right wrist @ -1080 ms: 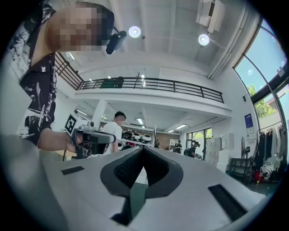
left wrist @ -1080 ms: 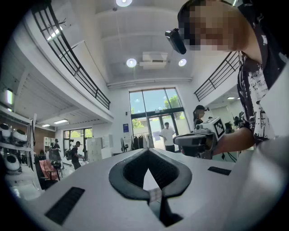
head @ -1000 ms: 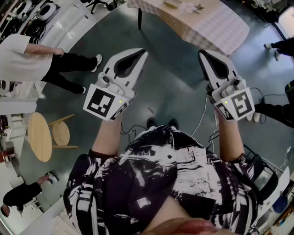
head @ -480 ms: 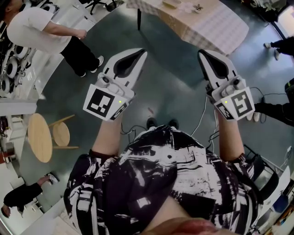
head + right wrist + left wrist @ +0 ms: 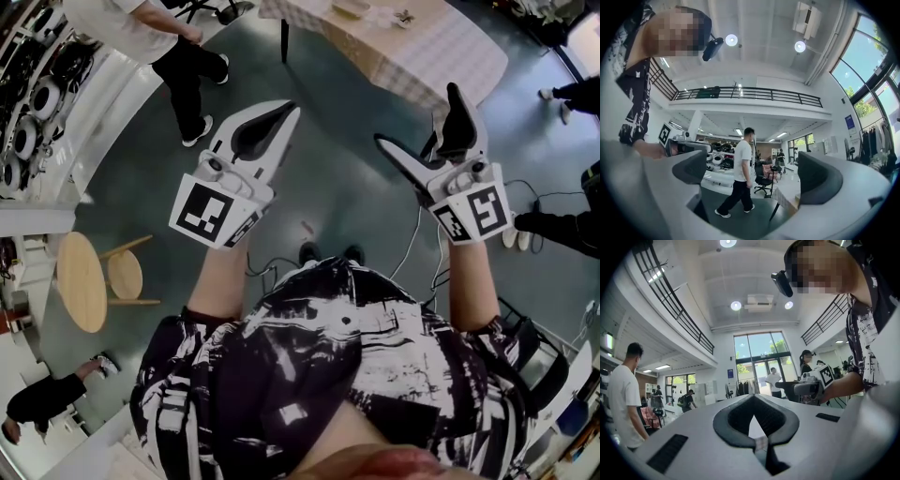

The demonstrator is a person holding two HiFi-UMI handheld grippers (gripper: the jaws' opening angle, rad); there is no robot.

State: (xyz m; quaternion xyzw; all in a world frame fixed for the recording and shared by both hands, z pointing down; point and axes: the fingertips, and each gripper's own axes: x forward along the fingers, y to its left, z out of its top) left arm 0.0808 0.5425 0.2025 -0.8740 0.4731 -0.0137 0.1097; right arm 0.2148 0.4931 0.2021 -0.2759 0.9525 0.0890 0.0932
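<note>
Floor [image 5: 347,178]: dark, smooth; both claws are held in the air above it, in front of the wearer's patterned shirt [image 5: 328,366].

Desk [image 5: 422,47]: covered with a checked cloth, standing ahead of both claws and well apart from them. Small items lie on its far end; they are too small to tell. In the right gripper view, one corner of it [image 5: 787,204] appears low between the jaws, at a distance.

Bystander [image 5: 178,37]: white shirt, dark trousers, on the floor ahead and to the left, beside white shelving.

Left claw [image 5: 289,109]: clenched and empty. The left gripper view shows its dark pads [image 5: 736,420] meeting at the tip, nothing between them.

Right claw [image 5: 417,114]: released, jaws spread wide, grasping nothing. In the right gripper view only the distant bystander [image 5: 739,178] shows through the gap.

Marker cubes: one rides on each claw, near the wrist.
</note>
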